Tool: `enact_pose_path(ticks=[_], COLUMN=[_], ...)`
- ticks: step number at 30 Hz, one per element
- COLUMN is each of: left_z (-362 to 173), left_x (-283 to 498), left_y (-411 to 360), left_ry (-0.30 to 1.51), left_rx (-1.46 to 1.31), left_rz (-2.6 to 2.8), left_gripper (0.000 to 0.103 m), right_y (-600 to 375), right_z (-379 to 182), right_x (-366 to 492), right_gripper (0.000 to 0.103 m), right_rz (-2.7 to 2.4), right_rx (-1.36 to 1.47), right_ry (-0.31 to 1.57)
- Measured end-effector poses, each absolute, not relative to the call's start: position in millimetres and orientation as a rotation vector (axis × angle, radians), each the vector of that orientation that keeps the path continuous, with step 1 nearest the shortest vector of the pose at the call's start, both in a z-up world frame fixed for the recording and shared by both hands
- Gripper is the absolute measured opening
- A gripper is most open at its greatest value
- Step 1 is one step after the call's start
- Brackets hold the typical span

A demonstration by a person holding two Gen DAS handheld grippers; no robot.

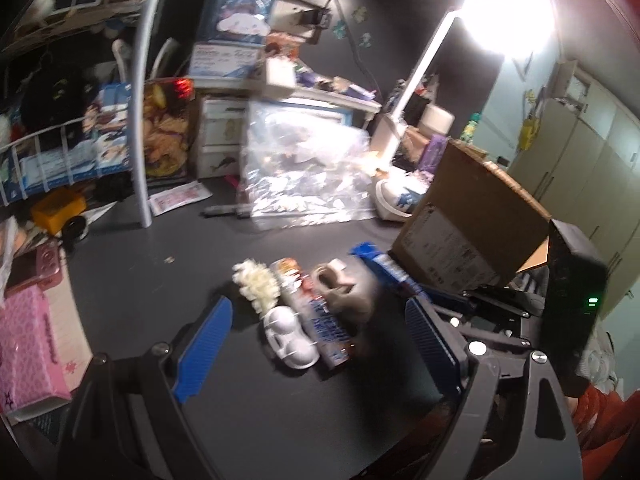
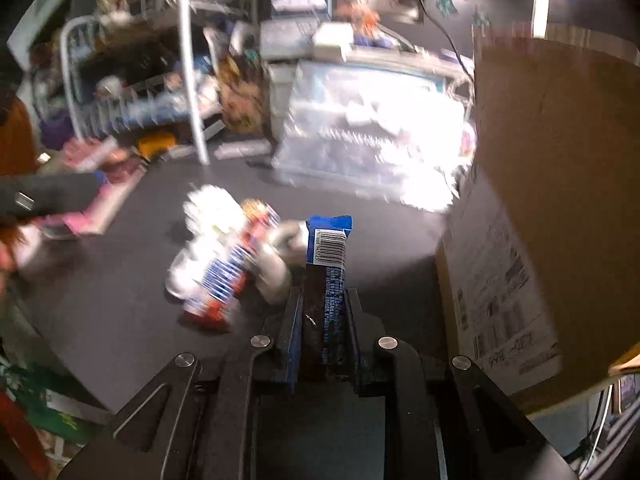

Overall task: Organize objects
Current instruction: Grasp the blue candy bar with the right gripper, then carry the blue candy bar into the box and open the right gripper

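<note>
On the dark table lie a cream fluffy piece (image 1: 258,285), a white moulded object (image 1: 290,336), a red-and-blue snack tube (image 1: 316,312) and a tape roll (image 1: 330,274). My left gripper (image 1: 316,344) is open above them, its blue pads wide apart. My right gripper (image 2: 322,312) is shut on a blue snack packet (image 2: 328,252) with a barcode, held above the table beside the open cardboard box (image 2: 540,184). The packet (image 1: 384,268) and box (image 1: 476,224) also show in the left wrist view. The same pile (image 2: 224,264) lies left of the packet, blurred.
A crinkled clear plastic bag (image 1: 308,176) stands at the back of the table. A white shelf post (image 1: 140,120) and wire rack with books are at the left. A pink box (image 1: 28,352) sits at the left edge. A bright desk lamp (image 1: 508,12) glares at upper right.
</note>
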State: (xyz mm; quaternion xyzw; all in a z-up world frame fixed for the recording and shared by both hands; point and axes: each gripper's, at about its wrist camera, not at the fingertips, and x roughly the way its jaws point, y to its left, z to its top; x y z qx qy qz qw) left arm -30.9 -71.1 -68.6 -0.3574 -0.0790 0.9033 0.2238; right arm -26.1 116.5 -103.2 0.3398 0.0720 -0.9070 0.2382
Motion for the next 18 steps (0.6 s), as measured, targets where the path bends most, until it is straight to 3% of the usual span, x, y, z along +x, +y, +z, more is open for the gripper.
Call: enact_pose_path(ticks=[5, 8, 11, 14, 18], left_z=[-44.1, -25.9, -7.4, 8.8, 28.1], left_x=[-28.4, -26.5, -25.9, -27.4, -34.4], left_y=[-68.3, -67.0, -59.9, -44.6, -9.7], left_ry=[-0.235, -0.241, -0.241, -0.241, -0.172], left_rx=[-0.919, -0.877, -0.835, -0.793, -0.756], left_rz=[2.480, 2.473, 2.464, 2.432, 2.427], left_gripper=[0.086, 0.069, 0.063, 0.049, 0.042], right_y=[100.3, 89.5, 87.6, 95.4, 123.7], right_z=[-64.1, -37.0, -19.3, -3.3, 11.8], right_x=[-11.8, -3.9, -0.7, 2.3, -2.9], right_gripper=[0.014, 0.014, 0.014, 0.014, 0.014], right_rz=[-2.290, -2.197, -2.137, -2.118, -2.141], right_rx=[0.799, 0.705, 0.658, 0.604, 0.566], right_ry=[0.151, 0.208, 0.234, 0.270, 0.287])
